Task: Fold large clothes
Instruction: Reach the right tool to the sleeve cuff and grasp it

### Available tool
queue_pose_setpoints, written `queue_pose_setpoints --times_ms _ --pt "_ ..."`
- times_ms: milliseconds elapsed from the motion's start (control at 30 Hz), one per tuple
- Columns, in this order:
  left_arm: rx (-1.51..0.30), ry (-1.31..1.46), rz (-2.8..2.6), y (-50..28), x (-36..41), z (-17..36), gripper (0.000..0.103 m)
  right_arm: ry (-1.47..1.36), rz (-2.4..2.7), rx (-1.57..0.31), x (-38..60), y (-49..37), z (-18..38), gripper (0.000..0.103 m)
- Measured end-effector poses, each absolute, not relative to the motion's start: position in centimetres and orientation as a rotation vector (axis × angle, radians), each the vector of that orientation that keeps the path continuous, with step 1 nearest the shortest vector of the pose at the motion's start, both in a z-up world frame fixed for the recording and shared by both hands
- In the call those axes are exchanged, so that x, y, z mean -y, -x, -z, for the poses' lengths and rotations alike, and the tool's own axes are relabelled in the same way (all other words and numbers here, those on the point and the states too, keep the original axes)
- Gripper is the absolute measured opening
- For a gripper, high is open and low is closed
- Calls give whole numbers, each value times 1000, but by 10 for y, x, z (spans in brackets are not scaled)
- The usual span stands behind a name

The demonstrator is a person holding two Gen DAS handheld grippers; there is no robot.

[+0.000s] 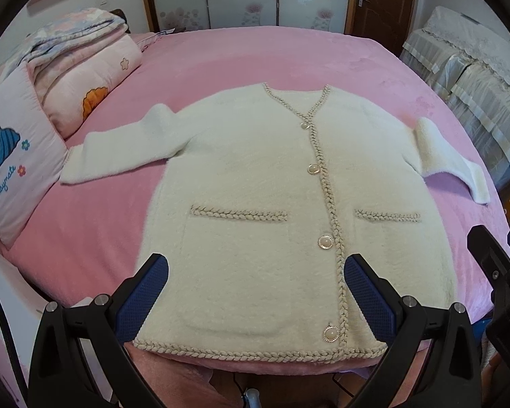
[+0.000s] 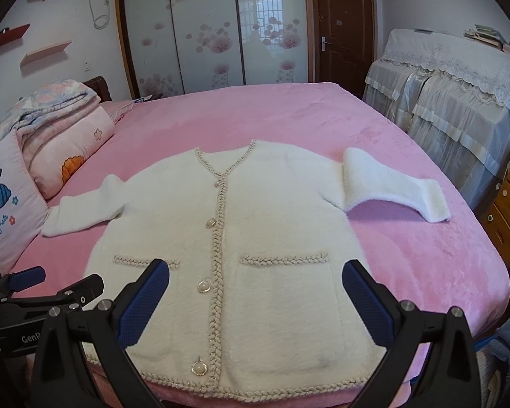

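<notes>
Left gripper: jaws spread wide, nothing between the blue textured pads. Right gripper: jaws likewise spread wide and empty. Both grippers hang above the near hem of the garment; no pad is seen to touch the fabric.

Garment: a cream fuzzy cardigan, laid flat and face-up on the pink bedspread, hem at the near edge of the bed and V-neck pointing away. It is buttoned shut with four round pearl-like buttons down a braided beige placket. The same braid trims the neckline, the hem and the tops of two patch pockets. Both sleeves are spread outward; the left sleeve reaches toward the pillow, the right sleeve angles toward the bed's right side.

Position relative to jaws: in the left wrist view the hem's left portion lies between the fingers; in the right wrist view the right pocket lies between them.

Surroundings: folded quilts beside the pillow, a sliding-door wardrobe beyond the bed.
</notes>
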State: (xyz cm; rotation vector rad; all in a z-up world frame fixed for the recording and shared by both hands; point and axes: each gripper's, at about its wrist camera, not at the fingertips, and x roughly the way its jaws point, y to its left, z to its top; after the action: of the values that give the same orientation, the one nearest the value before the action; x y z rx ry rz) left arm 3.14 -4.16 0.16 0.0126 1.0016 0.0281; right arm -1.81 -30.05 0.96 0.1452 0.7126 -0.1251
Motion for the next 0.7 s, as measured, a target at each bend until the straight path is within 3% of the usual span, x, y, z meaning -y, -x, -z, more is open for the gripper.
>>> queue_pose_setpoints --times_ms 300,700 --pt "-972 -130 61 -62 114 -18 102 -216 205 -648 363 17 -14 102" --pt "-916 -246 239 -157 263 -26 102 -254 427 -659 525 -20 9 102"
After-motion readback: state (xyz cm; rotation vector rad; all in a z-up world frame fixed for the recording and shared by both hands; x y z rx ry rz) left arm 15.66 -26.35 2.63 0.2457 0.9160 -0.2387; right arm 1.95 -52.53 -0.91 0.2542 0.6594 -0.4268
